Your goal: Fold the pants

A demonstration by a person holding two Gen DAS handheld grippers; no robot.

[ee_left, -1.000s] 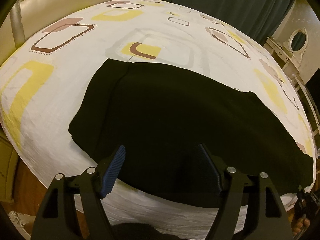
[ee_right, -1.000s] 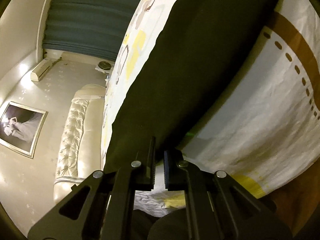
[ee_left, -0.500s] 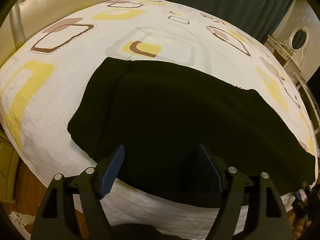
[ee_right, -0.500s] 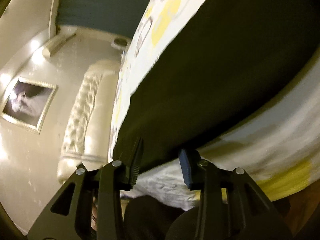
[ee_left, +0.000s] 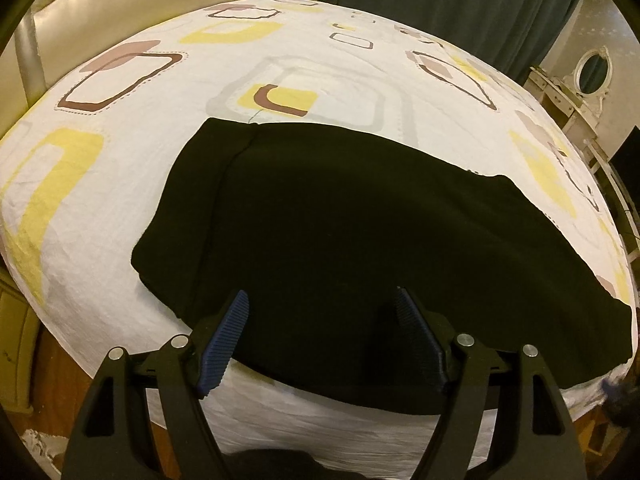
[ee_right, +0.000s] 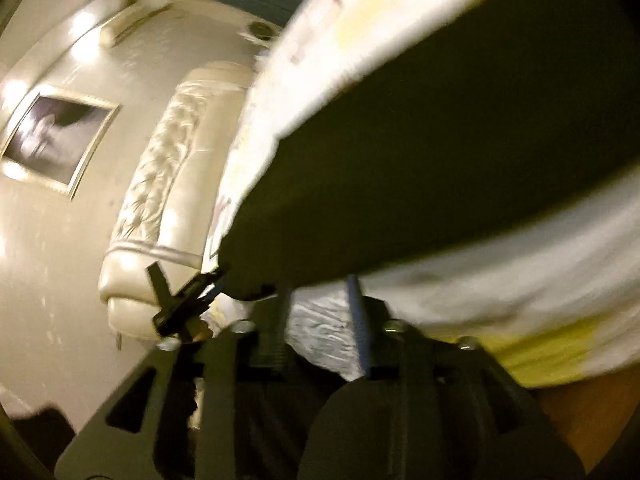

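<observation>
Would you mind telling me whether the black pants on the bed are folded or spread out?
Folded: the black pants lie flat on the bed sheet as one compact slab, a layered edge showing at their left end.

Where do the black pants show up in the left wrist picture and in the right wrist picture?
Left wrist view: the black pants fill the middle and lower right, lying flat on the patterned bedsheet.
Right wrist view: the black pants run as a dark, blurred band from centre to upper right.
Shared landmark: the cream padded headboard, top left there, left of centre here.
</observation>
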